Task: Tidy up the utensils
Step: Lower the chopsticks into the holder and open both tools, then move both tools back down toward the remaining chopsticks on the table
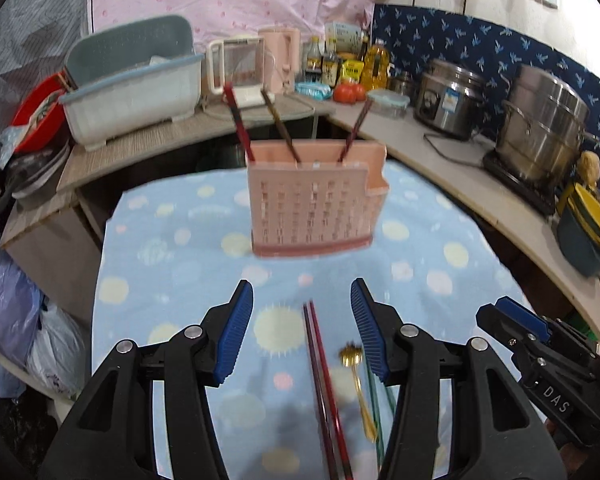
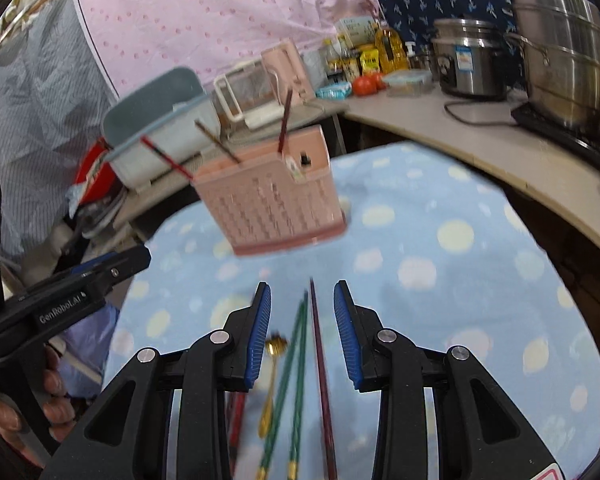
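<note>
Both the left gripper (image 1: pixel 302 292) and right gripper (image 2: pixel 302 294) hang with jaws released, holding nothing. The dark red chopstick (image 2: pixel 320 364) lies between the right jaws; they should drop straight, pinch its middle, then carry it to the pink holder (image 2: pixel 272 200) at 12 o'clock.

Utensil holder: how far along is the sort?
Done: three chopsticks stand in the pink holder. In hand: nothing; left gripper and right gripper are both open above the cloth. Left: red chopsticks, gold spoon and green chopsticks lie on the spotted cloth.
</note>
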